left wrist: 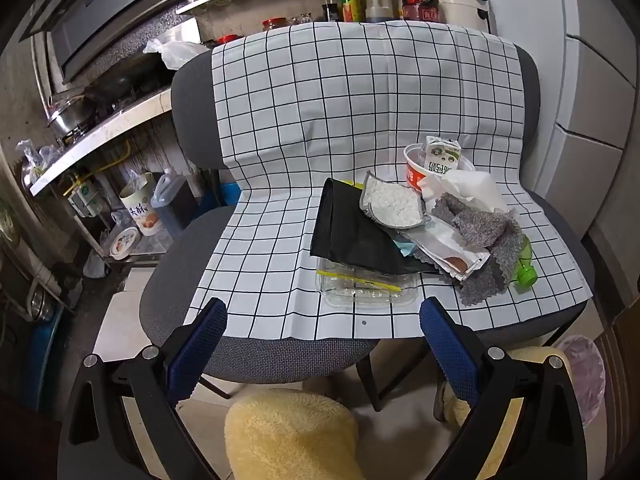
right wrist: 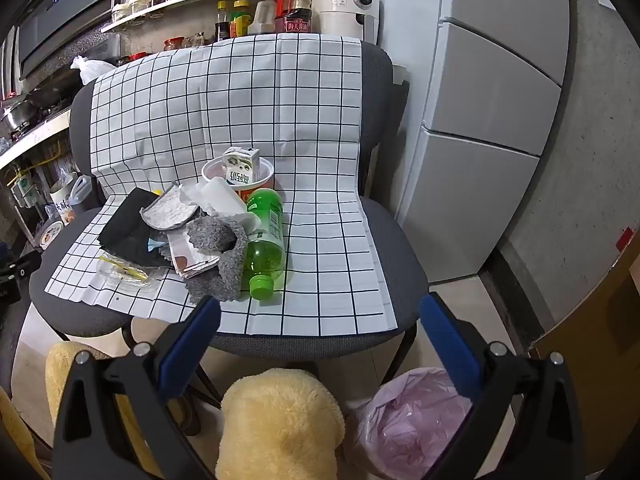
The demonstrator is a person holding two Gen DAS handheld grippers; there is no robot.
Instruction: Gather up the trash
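Blue-padded fingers of the left gripper (left wrist: 323,322) and the right gripper (right wrist: 320,320) frame each view, both spread wide and holding nothing, angled down over a grey chair (right wrist: 400,248). Yellow fuzzy slippers (right wrist: 280,420) sit on the floor below, beside a bin lined with a pink bag (right wrist: 408,420). A white cloth with black grid lines (right wrist: 320,128) drapes the chair's back and seat. On the seat lies a pile of trash: a green plastic bottle (right wrist: 266,240) on its side, a grey fluffy rag (right wrist: 224,252), a black bag (left wrist: 352,232), a clear plastic box (left wrist: 364,286), white tissue (left wrist: 468,188), and a milk carton (right wrist: 242,166) standing in a red-and-white paper cup (right wrist: 256,188).
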